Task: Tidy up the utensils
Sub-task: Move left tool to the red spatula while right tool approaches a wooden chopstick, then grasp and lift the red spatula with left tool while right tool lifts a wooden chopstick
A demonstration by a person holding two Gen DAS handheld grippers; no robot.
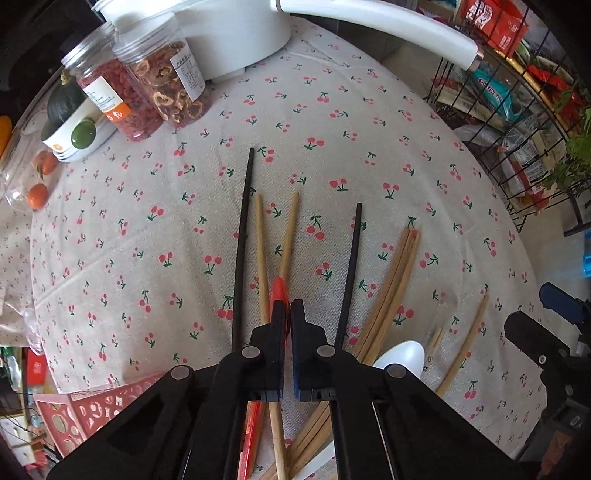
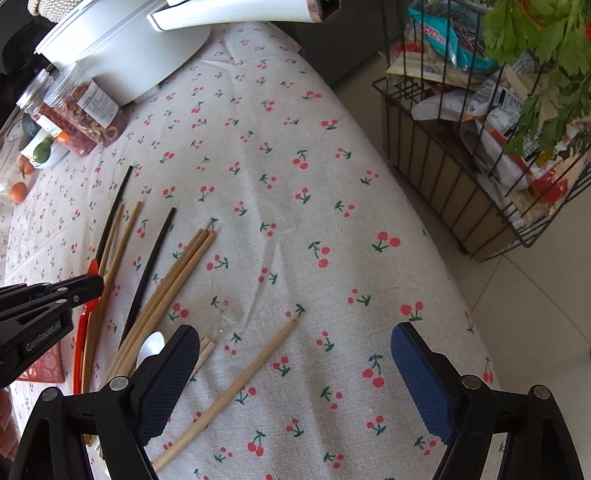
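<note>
Chopsticks and spoons lie scattered on the cherry-print tablecloth (image 1: 332, 110). My left gripper (image 1: 288, 308) is shut on a red spoon (image 1: 277, 291), whose handle runs back under the jaws; it also shows in the right wrist view (image 2: 83, 321). Around it lie two black chopsticks (image 1: 242, 243), two light wooden chopsticks (image 1: 261, 251), a bundle of brown chopsticks (image 1: 391, 291) and a white spoon (image 1: 404, 356). My right gripper (image 2: 295, 354) is open and empty above the cloth; a single wooden chopstick (image 2: 236, 387) lies just right of its left finger.
A white pot (image 1: 229, 33), two jars (image 1: 155, 88) of dried food, a bowl (image 1: 74, 136) and oranges (image 1: 38, 194) stand at the back left. A wire rack (image 2: 480, 166) of packets stands off the table's right edge. A red perforated basket (image 1: 96, 410) sits near left.
</note>
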